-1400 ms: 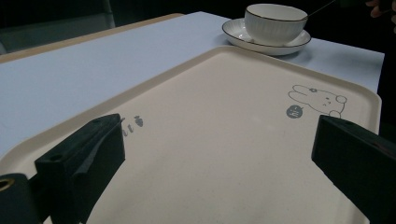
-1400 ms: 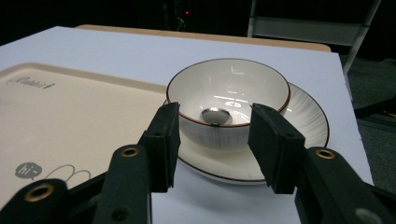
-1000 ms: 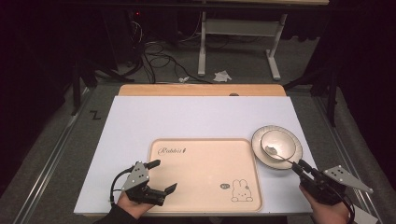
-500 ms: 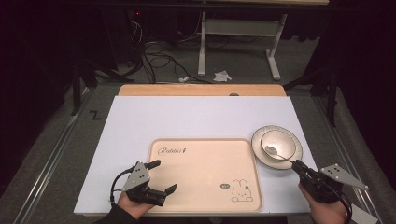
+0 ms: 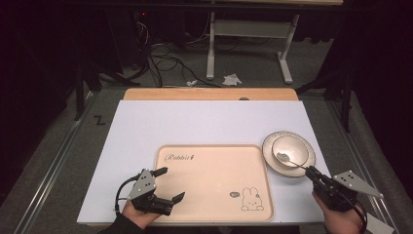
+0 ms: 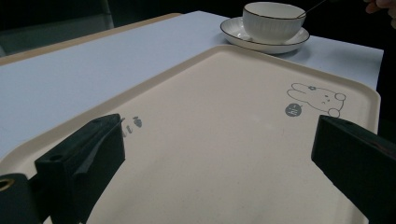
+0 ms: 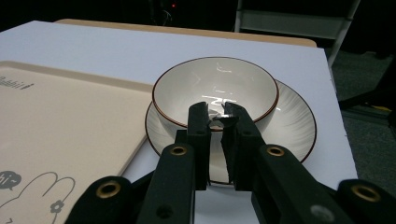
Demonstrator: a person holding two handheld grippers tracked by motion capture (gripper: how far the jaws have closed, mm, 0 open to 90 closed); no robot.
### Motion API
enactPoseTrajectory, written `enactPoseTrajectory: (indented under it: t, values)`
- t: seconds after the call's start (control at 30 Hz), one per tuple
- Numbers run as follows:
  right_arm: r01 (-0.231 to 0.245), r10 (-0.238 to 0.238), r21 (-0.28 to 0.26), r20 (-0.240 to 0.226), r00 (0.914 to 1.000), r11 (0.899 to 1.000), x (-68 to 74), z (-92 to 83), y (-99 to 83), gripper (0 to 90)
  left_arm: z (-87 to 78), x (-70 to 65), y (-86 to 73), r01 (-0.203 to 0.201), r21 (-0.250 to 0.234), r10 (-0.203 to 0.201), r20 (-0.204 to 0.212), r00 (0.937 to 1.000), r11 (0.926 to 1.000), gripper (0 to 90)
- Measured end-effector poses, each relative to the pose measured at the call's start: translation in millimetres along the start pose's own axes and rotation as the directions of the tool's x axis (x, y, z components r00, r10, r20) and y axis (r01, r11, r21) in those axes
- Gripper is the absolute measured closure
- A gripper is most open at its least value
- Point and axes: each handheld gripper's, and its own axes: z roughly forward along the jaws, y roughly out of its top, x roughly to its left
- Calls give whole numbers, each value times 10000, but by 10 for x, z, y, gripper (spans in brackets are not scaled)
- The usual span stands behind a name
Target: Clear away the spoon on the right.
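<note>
A white bowl (image 5: 290,148) stands on a ribbed white plate (image 5: 270,157) at the table's right, with a metal spoon (image 5: 284,157) lying in it. My right gripper (image 5: 309,170) sits just in front of the bowl (image 7: 215,88), its jaws shut on the spoon's handle (image 7: 217,122). The right gripper (image 7: 218,114) points at the bowl's near rim. My left gripper (image 5: 171,184) is open at the near left corner of a cream tray (image 5: 214,175) with a rabbit drawing. In the left gripper view the left gripper (image 6: 217,140) spans the bare tray (image 6: 224,84), with bowl (image 6: 273,21) and plate (image 6: 233,30) beyond.
The tray lies on a white tabletop (image 5: 204,124) with a wooden strip (image 5: 209,93) along the far edge. Behind the table are cables (image 5: 165,58) on the floor and a white desk frame (image 5: 253,29). The plate (image 7: 294,121) touches the tray's right edge (image 7: 70,121).
</note>
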Motion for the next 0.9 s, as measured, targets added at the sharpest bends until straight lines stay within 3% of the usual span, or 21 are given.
enactPoseTrajectory:
  t: [0.9]
  values:
    - [668, -655, -417, 309, 9974, 9969, 16, -21, 58, 838, -4, -1, 2, -38, -14, 38, -4, 10000, 10000, 34]
